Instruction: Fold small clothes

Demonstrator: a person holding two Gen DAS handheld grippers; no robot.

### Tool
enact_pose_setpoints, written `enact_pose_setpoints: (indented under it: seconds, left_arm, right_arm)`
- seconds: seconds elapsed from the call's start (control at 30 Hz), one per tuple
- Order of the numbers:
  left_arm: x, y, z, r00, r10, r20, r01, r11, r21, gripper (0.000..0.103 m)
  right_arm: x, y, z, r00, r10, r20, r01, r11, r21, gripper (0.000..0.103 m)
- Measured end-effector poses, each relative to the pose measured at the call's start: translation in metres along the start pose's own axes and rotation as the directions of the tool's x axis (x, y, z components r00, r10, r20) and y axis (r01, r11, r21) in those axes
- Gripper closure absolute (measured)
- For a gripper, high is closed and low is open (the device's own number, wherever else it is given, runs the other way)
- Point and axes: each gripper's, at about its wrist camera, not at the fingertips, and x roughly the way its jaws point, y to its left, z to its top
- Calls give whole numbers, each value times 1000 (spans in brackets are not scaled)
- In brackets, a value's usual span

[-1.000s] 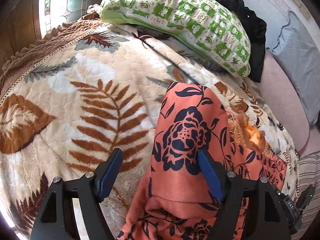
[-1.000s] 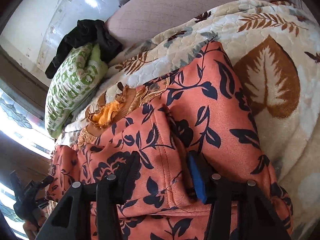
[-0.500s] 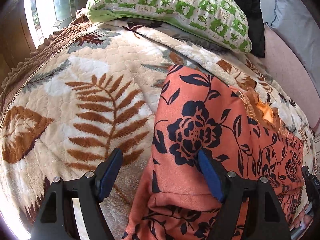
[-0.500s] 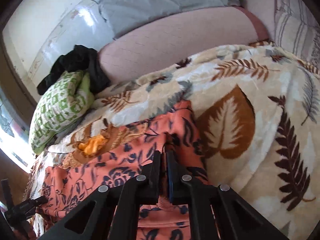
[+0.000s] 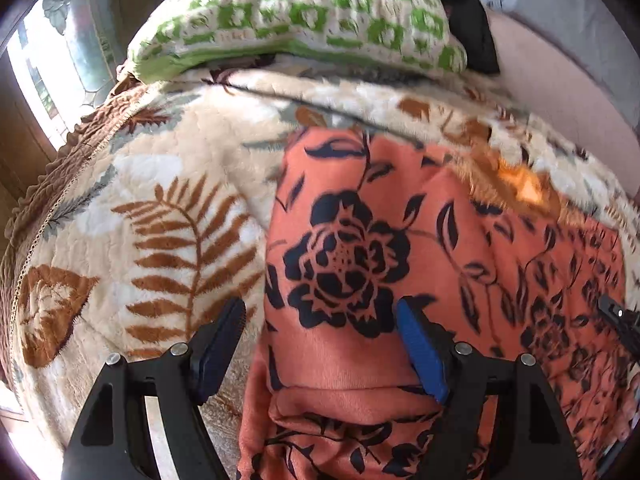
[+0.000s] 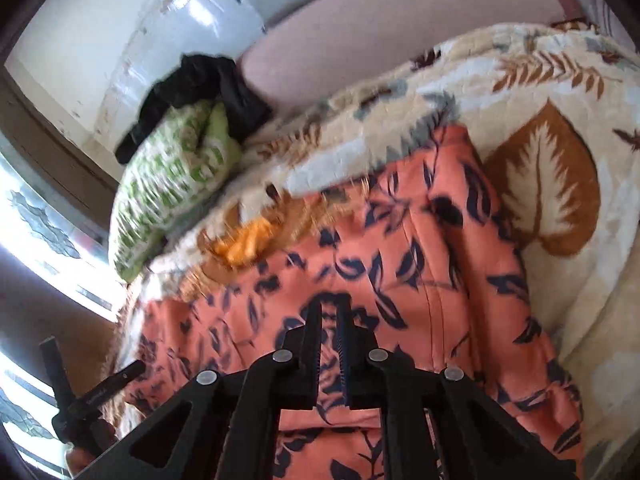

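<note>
An orange garment with dark blue flowers [image 5: 344,200] lies spread on a leaf-print blanket [image 5: 160,184]. My left gripper [image 5: 316,320] stands open over the garment's left edge. Its right pad [image 5: 420,344] rests on the cloth and its left pad [image 5: 220,336] hangs over the blanket. In the right wrist view the garment [image 6: 420,260] runs away from my right gripper [image 6: 329,312]. That gripper's jaws are pressed almost together on a fold of the cloth. An orange-yellow collar lining [image 6: 244,240] shows at the far end. Each gripper shows at the edge of the other's view: the right gripper [image 5: 620,320], the left gripper [image 6: 80,392].
A green-and-white pillow [image 5: 300,12] lies at the head of the bed with a black cloth [image 6: 200,84] behind it. A pink sheet [image 6: 380,40] and a grey pillow [image 5: 560,0] lie beyond the blanket. A window [image 5: 48,80] is on the left.
My right gripper went from open astride a fold of the garment to shut on it. My left gripper slid along the garment's edge and rolled, still open.
</note>
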Motion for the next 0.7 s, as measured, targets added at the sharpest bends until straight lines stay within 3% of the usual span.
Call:
enact_pose_setpoints:
  seconds: [0.03,0.13,0.23,0.33,0.4,0.43,0.47,0.6,0.7]
  left_arm:
    - [4,-1,-2,1000,-2,-9,2,1000,12,25]
    - [-5,8,4,998,-57,10,57,997,-42,24]
    - [-15,14,12,990,-101,99,111,989,-98,24]
    - [-16,8,24,977,-116,177,133,987,-87,22]
    - [1,3,29,987,-78,143,89,993,-77,17]
    - [13,0,30,996,-50,74,55,996,-74,17]
    - [26,0,30,1000,-27,3,27,997,-74,17]
    - [19,4,31,997,-73,24,75,991,-109,16]
    - [3,6,28,996,-52,74,61,991,-117,16]
  right_arm:
    - [13,-3,-5,997,-40,-64,40,999,1,95]
    - [3,-1,-1,999,-26,-20,26,1000,1,93]
    - [-14,-1,9,996,8,86,-9,1000,3,93]
    - [-7,-13,22,994,-5,111,0,999,47,93]
    - [8,-28,32,996,-51,73,45,995,89,95]
    - [18,-36,34,998,-48,27,45,992,116,95]
    - [18,-41,33,999,-20,32,16,990,137,95]
    - [0,-33,36,998,-27,54,21,994,110,93]
    - [-12,-23,31,998,24,57,-30,995,91,93]
